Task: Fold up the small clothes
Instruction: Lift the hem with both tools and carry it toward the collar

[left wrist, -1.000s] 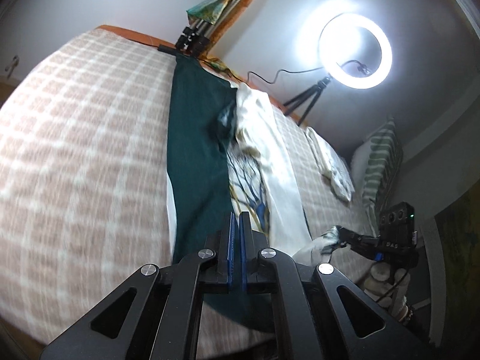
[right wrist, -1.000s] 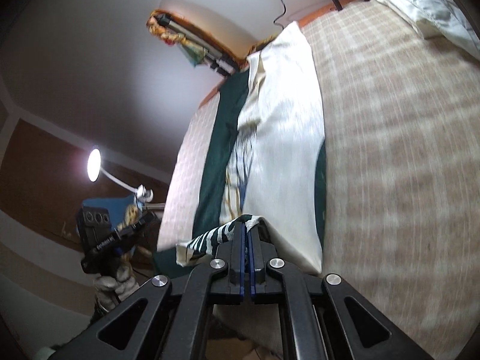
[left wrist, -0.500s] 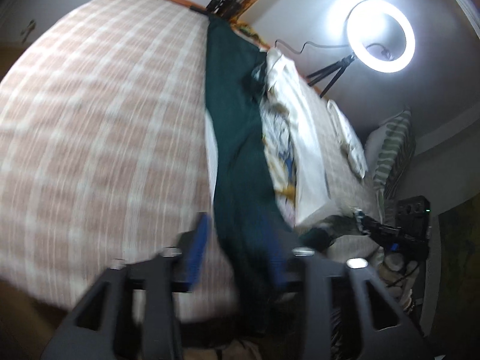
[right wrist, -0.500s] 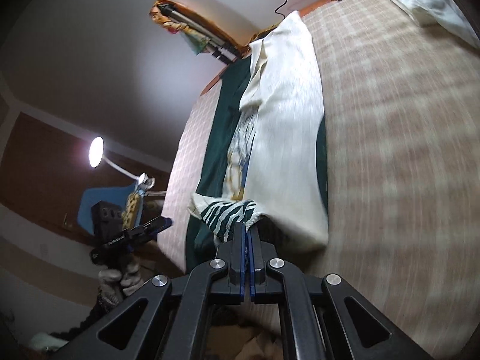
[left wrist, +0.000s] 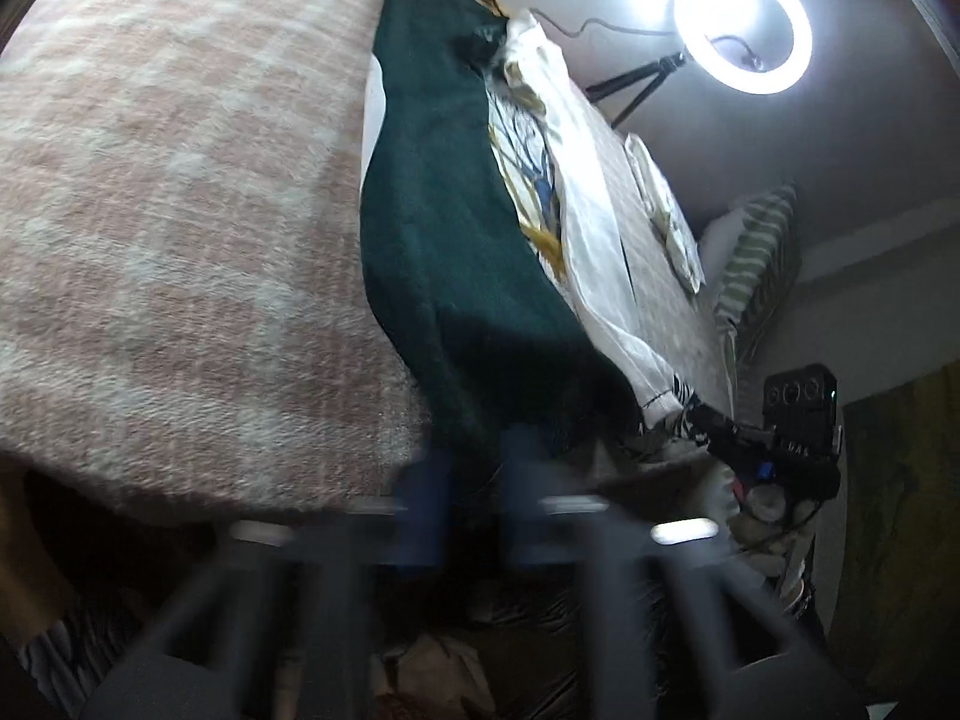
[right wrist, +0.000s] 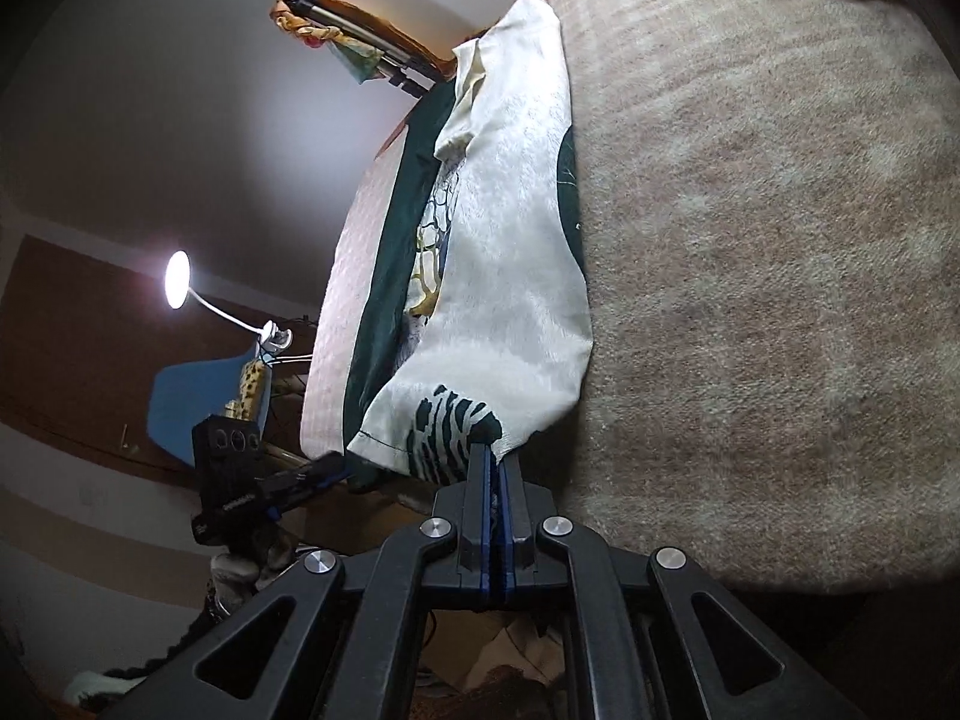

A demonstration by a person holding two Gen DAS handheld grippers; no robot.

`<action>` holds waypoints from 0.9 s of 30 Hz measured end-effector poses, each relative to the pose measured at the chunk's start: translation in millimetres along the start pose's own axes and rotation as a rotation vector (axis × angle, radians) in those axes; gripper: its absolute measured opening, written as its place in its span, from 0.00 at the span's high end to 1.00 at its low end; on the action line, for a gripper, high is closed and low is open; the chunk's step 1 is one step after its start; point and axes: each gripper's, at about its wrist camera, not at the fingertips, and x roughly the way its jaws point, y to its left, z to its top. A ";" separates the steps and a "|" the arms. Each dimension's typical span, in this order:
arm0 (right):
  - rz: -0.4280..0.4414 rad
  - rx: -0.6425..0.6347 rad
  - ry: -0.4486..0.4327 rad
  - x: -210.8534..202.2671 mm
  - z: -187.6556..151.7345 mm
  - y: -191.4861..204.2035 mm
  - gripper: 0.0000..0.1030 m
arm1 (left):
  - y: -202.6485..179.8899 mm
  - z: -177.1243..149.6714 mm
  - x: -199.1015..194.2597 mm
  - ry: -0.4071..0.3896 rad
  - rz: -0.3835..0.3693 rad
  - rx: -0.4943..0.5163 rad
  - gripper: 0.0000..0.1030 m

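a big bed fills most of both views. it has a fuzzy blanket with pink and cream squares. down the middle of the bed lies a long dark green cloth, and its near end hangs over the edge of the bed. a cream cloth with a blue and gold picture on it lies on top of the green one, a bit to one side.

the left hand-held gripper is very blurry. its two blue fingers stand apart with a gap between them, just below the hanging end of the green cloth. nothing sits between them.

the right hand-held gripper is squeezed shut on the near corner of the cream cloth, right where the cloth has dark green stripes like a zebra. this corner is at the edge of the bed.

the room is dim. a bright ring light on a black stand glows by the far side of the bed, with a thin wire going up the white wall. a pillow with green stripes leans at the head of the bed, and a small pale folded cloth lies on the blanket near it. in the right view a small round lamp on a bendy white neck shines beside a blue chair.
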 end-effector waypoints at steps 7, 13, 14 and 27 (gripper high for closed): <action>0.063 -0.016 -0.022 -20.7 3.2 24.5 0.98 | -19.9 12.4 -49.7 -0.047 -0.046 0.060 1.00; -0.102 -0.076 0.037 -5.6 -8.2 28.1 0.98 | -6.9 3.0 -43.3 0.021 0.079 0.097 0.94; -0.157 -0.074 0.062 2.1 -10.0 23.3 0.98 | -1.8 0.9 -38.3 0.041 0.111 0.087 0.88; -0.190 -0.276 -0.038 -1.8 46.9 72.9 0.74 | -63.3 -28.5 -8.1 -0.096 0.249 0.357 0.66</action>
